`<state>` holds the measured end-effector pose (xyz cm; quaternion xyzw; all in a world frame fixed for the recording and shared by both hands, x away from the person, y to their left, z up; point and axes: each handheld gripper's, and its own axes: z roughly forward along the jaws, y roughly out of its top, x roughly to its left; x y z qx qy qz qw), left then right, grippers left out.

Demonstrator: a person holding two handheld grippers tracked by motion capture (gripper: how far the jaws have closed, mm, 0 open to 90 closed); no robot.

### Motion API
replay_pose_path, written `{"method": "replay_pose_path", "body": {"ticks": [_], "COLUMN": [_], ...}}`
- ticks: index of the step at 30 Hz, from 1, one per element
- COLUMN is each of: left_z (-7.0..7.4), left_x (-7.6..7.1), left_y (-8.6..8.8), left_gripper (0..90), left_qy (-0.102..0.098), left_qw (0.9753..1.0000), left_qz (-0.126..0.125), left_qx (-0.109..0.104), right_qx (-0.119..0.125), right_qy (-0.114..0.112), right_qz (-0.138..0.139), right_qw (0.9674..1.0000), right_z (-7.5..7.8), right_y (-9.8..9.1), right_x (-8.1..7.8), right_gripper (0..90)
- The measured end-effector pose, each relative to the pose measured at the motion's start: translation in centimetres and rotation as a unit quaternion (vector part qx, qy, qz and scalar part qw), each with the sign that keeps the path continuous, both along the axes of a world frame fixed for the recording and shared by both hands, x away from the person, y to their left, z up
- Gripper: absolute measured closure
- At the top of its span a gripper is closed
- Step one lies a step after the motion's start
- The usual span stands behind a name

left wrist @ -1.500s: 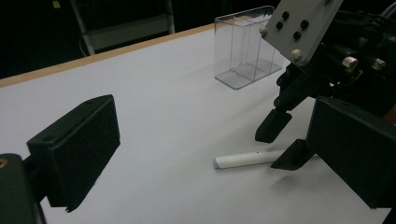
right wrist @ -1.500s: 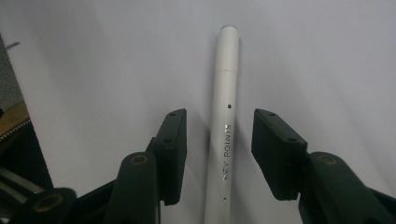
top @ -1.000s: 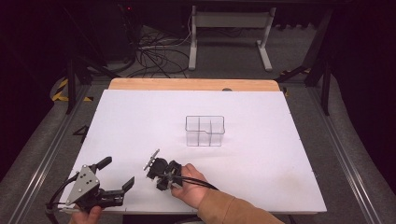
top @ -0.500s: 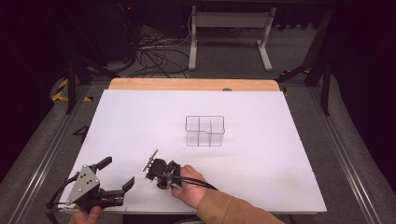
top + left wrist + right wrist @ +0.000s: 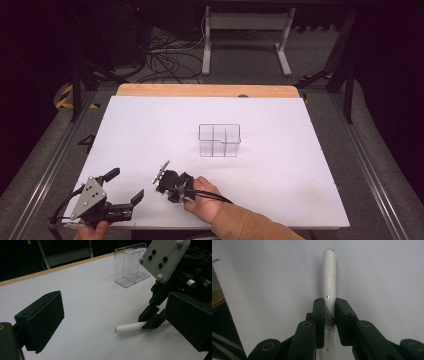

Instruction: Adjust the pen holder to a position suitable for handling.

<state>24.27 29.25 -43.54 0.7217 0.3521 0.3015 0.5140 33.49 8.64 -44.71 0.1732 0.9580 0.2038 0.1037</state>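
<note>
Gripping a white pen [image 5: 329, 282], right gripper [image 5: 329, 307] fingers closed on its lettered barrel, left gripper [image 5: 127, 186] fingers open.

White table [image 5: 280, 180] with a wooden edge strip [image 5: 205, 90] along its far side at twelve o'clock. Clear plastic organizer [image 5: 219, 140] with upright dividers, standing near the table's centre, slightly toward one o'clock. Beyond the table at twelve o'clock, tangled black cables [image 5: 167, 57] and a white metal stand [image 5: 246, 35] on grey floor.
</note>
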Motion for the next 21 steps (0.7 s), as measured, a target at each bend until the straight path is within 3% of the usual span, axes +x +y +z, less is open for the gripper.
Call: {"method": "replay_pose_path", "body": {"ticks": [21], "left_z": [0.0], "left_x": [0.0], "left_y": [-0.1], "left_gripper": [3.5], "left_qy": [0.003], "left_qw": [1.0000], "left_qz": [0.000], "left_qx": [-0.003], "right_qx": [0.072], "right_qy": [-0.035], "right_qz": [0.001], "right_qw": [0.9968], "right_z": [4.4], "right_y": [-3.2], "right_x": [0.7], "right_gripper": [78.6]}}
